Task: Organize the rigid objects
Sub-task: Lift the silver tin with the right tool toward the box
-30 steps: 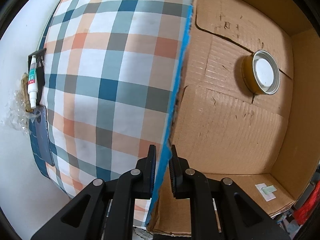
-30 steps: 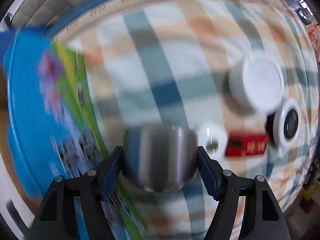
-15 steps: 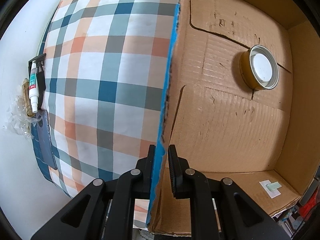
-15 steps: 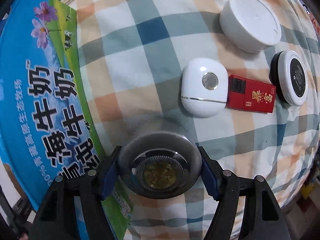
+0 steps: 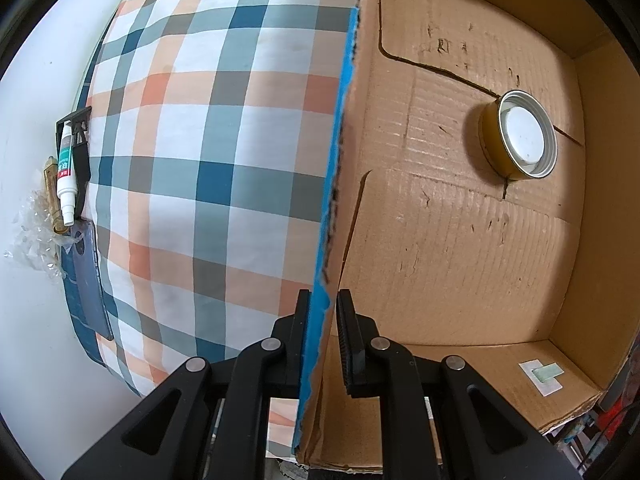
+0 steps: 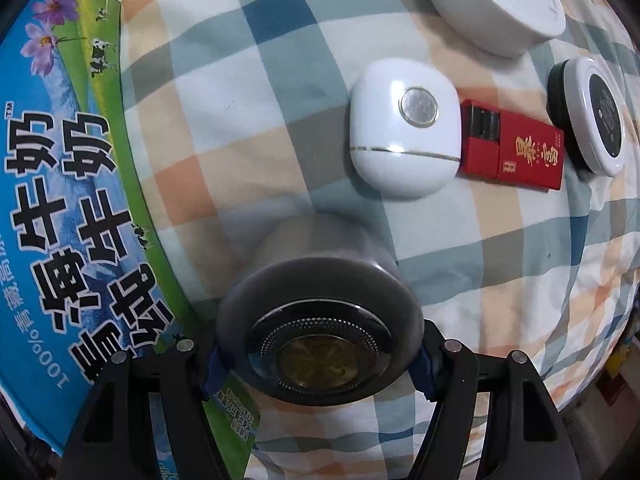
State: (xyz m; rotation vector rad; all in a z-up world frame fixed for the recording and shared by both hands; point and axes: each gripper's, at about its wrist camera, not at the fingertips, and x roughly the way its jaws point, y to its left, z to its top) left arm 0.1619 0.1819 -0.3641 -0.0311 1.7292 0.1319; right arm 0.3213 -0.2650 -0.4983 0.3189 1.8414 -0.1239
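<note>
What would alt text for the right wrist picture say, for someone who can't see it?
The right tool grips a dark round container above a checked cloth. Beyond lie a white rounded case, a red box and two round white containers; a blue printed carton stands left.

Inside the cardboard box, only a yellow tin occupies the floor near the far wall; the rest lies open. Its blue wall separates it from the checkered cloth.
</note>
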